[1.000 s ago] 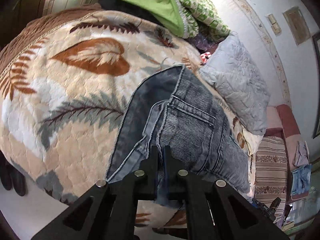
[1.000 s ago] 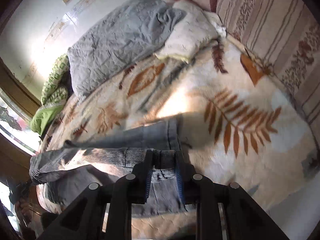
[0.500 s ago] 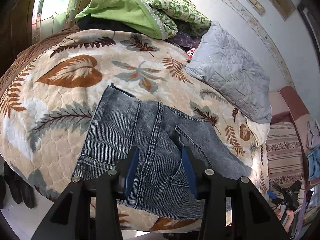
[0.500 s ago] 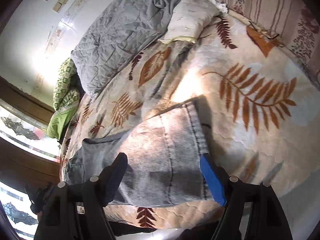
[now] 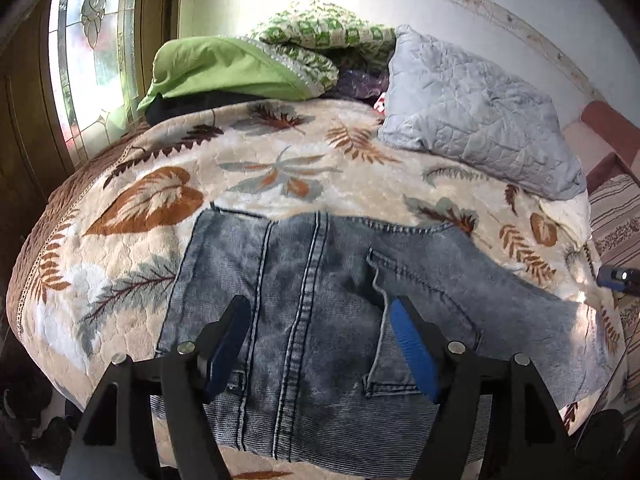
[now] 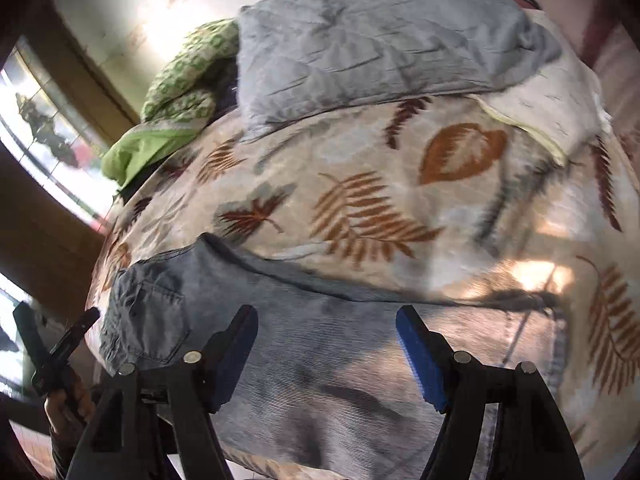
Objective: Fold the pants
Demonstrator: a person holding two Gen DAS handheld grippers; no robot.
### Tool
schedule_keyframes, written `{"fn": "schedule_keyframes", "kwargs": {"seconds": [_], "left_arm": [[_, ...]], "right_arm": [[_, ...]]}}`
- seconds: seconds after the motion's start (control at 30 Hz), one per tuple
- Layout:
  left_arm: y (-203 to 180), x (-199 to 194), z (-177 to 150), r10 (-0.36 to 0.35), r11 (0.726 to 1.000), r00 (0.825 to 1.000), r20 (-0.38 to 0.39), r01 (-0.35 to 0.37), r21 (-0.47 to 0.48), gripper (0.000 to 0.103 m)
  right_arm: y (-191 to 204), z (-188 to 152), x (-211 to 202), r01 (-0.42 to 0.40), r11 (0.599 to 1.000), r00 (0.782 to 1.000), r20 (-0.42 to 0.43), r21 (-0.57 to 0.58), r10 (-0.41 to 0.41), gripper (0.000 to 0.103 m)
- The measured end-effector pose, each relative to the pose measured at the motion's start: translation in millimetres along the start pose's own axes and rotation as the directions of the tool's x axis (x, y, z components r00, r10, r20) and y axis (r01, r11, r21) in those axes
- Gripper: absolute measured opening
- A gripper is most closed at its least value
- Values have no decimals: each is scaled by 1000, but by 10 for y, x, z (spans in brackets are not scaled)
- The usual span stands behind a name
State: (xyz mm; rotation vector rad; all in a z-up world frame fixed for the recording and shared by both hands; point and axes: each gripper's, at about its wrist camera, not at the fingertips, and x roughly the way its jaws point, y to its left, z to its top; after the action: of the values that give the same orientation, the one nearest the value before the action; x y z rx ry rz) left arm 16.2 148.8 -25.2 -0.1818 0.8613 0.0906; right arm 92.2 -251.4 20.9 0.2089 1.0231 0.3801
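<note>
Grey-blue jeans (image 5: 320, 312) lie flat on a leaf-patterned bedspread (image 5: 280, 168), folded lengthwise with the seat and back pocket up. My left gripper (image 5: 318, 312) is open and empty, hovering over the waist end of the jeans. In the right wrist view the jeans (image 6: 340, 360) stretch across the near edge of the bed, hem end at right. My right gripper (image 6: 326, 320) is open and empty above the leg part. The left gripper also shows at the far left of the right wrist view (image 6: 56, 344).
A grey quilted pillow (image 5: 480, 116) and green bedding (image 5: 240, 68) lie at the far side of the bed. A white cloth (image 6: 552, 104) lies by the pillow. A striped sofa (image 5: 616, 216) stands at right, a window (image 5: 100, 40) at left.
Both grippers have let go of the jeans and opened. The jeans dropped flat onto the bed, and both grippers pulled back and up from them.
</note>
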Motion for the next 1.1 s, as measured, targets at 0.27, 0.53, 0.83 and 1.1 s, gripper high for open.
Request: {"fn": "schedule_keyframes", "kwargs": {"seconds": [0.27, 0.53, 0.83, 1.1], "left_arm": [[223, 291, -138, -29, 995, 992, -121, 18, -95, 73], [242, 321, -137, -42, 996, 992, -116, 32, -88, 75], [251, 317, -136, -52, 994, 992, -111, 41, -99, 77], [-93, 8, -82, -99, 994, 994, 48, 97, 43, 77]], "right_arm": [[1230, 318, 1407, -71, 945, 988, -154, -320, 22, 62], [1425, 402, 1855, -90, 908, 977, -215, -409, 0, 55], [1511, 406, 2052, -99, 887, 958, -283, -452, -38, 3], [1634, 616, 2029, 47, 860, 981, -137, -509, -135, 2]]}}
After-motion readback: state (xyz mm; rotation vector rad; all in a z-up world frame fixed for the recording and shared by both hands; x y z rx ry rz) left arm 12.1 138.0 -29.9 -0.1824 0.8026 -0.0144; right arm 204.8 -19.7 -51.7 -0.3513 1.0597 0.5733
